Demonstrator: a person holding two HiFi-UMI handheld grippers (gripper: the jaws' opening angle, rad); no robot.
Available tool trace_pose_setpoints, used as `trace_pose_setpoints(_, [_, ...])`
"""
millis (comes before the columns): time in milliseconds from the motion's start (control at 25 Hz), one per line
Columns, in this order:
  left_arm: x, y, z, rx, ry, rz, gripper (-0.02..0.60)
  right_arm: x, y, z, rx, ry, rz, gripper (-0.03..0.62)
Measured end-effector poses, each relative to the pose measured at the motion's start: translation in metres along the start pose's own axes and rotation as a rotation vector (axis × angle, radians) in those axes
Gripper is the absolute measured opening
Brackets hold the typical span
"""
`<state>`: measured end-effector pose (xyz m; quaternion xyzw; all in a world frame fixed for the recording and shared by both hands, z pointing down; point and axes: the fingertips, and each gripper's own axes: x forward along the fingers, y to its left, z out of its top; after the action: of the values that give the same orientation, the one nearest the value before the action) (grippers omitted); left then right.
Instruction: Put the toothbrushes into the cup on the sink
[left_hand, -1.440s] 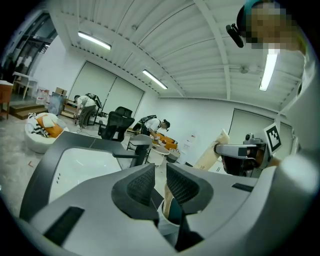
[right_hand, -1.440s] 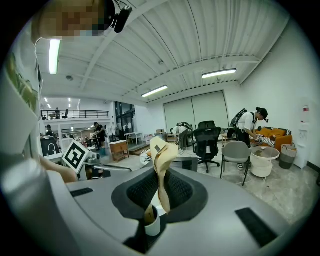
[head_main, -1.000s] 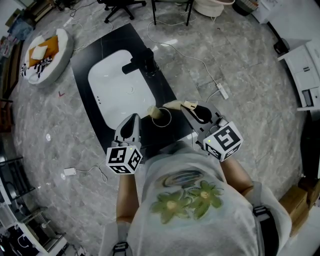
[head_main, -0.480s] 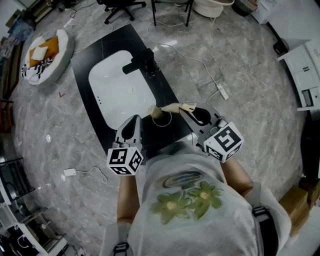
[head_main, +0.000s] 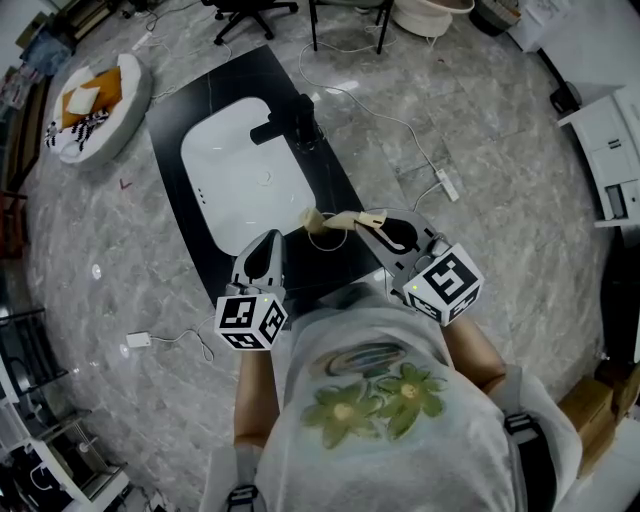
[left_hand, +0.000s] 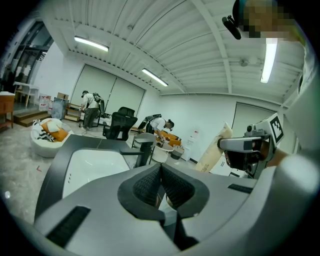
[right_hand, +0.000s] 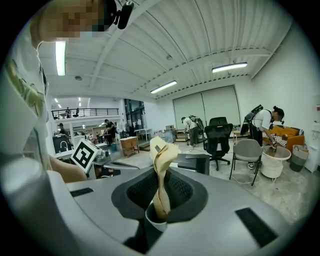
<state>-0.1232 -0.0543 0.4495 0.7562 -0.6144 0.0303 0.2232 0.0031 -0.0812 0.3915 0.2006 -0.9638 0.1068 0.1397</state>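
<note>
My right gripper (head_main: 363, 221) (right_hand: 160, 192) is shut on a cream-coloured toothbrush (head_main: 343, 218) (right_hand: 161, 165). The brush stands nearly upright between the pads, its lower end at the rim of the white cup (head_main: 323, 236) (right_hand: 156, 223). The cup stands on the black countertop (head_main: 330, 175) at the near corner of the white sink basin (head_main: 240, 175). A second cream piece (head_main: 310, 219) sticks out of the cup to the left. My left gripper (head_main: 266, 243) (left_hand: 161, 172) hangs shut and empty just left of the cup; its view shows the held toothbrush (left_hand: 216, 150) at the right.
A black faucet (head_main: 298, 122) rises at the far side of the basin. Cables and a power strip (head_main: 445, 184) lie on the marble floor to the right. A round cushion bed (head_main: 95, 105) sits at the far left, office chairs beyond.
The right gripper has tilted slightly and carried the toothbrush a little left, closer over the cup. The left gripper has stayed put.
</note>
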Motion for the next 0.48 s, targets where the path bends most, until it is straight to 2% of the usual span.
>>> trace_pose_setpoints(480, [-0.003,-0.002,-0.006,0.003,0.005,0.005,0.018,0.009,0.006,-0.015,-0.026,0.061,0.023,0.058])
